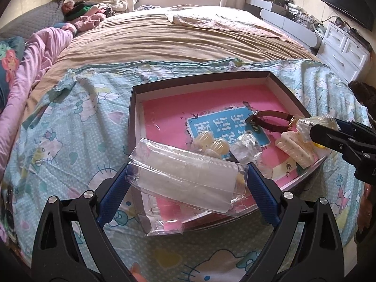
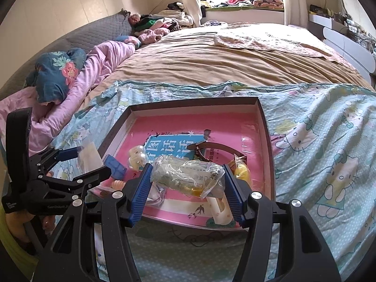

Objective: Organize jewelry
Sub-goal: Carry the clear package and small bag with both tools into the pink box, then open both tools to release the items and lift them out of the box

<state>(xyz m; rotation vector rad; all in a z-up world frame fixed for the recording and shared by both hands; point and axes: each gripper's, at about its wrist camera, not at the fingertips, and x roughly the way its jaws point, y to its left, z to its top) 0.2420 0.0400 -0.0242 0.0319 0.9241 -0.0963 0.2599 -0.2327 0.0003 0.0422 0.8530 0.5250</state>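
I see blue ribbed pads (image 2: 141, 189) on my black grippers. The tray (image 1: 135, 108) has dark walls and a pink floor bearing a blue panel (image 1: 225, 129) with white characters. My left grip holds a clear plastic box (image 1: 188, 178); my right holds a clear bag (image 2: 188, 176) with yellow bits inside. A brown watch strap (image 1: 272, 117) and a cream hair clip (image 1: 296, 150) lie there. The sheet (image 1: 70, 129) is pale blue with cartoon cats.
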